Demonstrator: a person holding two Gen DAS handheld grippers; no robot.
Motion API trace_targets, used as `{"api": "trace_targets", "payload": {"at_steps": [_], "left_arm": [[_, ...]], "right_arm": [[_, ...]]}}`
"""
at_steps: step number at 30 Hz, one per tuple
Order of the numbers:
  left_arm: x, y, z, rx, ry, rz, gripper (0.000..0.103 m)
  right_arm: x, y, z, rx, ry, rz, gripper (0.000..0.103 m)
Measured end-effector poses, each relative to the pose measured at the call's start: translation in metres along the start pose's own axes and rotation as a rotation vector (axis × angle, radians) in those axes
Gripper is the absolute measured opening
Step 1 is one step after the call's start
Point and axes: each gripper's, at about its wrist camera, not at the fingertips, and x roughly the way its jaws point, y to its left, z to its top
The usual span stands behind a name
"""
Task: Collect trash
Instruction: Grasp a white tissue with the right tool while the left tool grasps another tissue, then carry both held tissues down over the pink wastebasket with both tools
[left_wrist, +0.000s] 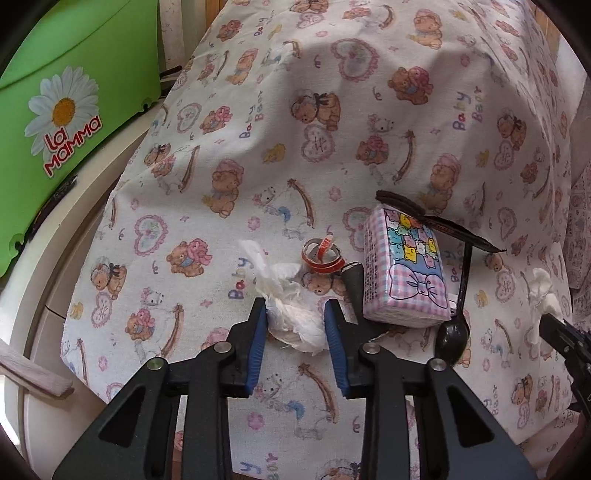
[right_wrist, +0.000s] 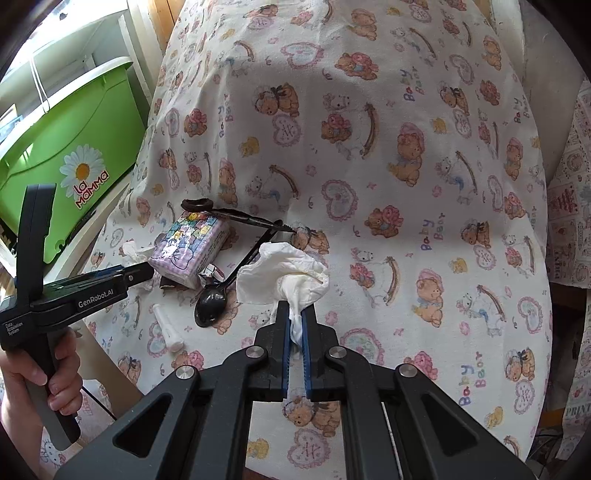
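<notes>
A crumpled white tissue (left_wrist: 291, 317) lies on the teddy-bear tablecloth (left_wrist: 332, 129), and my left gripper (left_wrist: 295, 306) is closed around it, with both blue pads against its sides. In the right wrist view the left gripper (right_wrist: 146, 271) reaches in from the left, held by a hand (right_wrist: 55, 373), and only a bit of that tissue (right_wrist: 133, 251) shows. My right gripper (right_wrist: 296, 308) is shut on a second white tissue (right_wrist: 288, 273), which fans out above the pads. At the right edge of the left wrist view, the right gripper (left_wrist: 545, 319) holds that tissue (left_wrist: 541, 291).
A pink checked tissue pack (left_wrist: 406, 266) lies beside a black plastic spoon (left_wrist: 452, 339), black cutlery (left_wrist: 443, 225) and curled red-and-white strips (left_wrist: 323, 254). A small white tube (right_wrist: 166, 325) lies near the table's front. A green "La Mamma" bin (left_wrist: 74, 110) stands past the left edge.
</notes>
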Motion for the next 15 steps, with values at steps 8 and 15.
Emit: {"api": "trace_targets", "payload": {"at_steps": [8,15], "left_arm": [[-0.028,0.001,0.001,-0.025,-0.062,-0.012,0.008],[-0.054,0.007,-0.002,-0.039,-0.126,-0.034,0.007]], "right_arm": [[-0.013,-0.014,0.004,0.043,-0.016,0.041,0.006],[-0.024,-0.007,-0.004,-0.007,-0.027,0.038,0.006]]}}
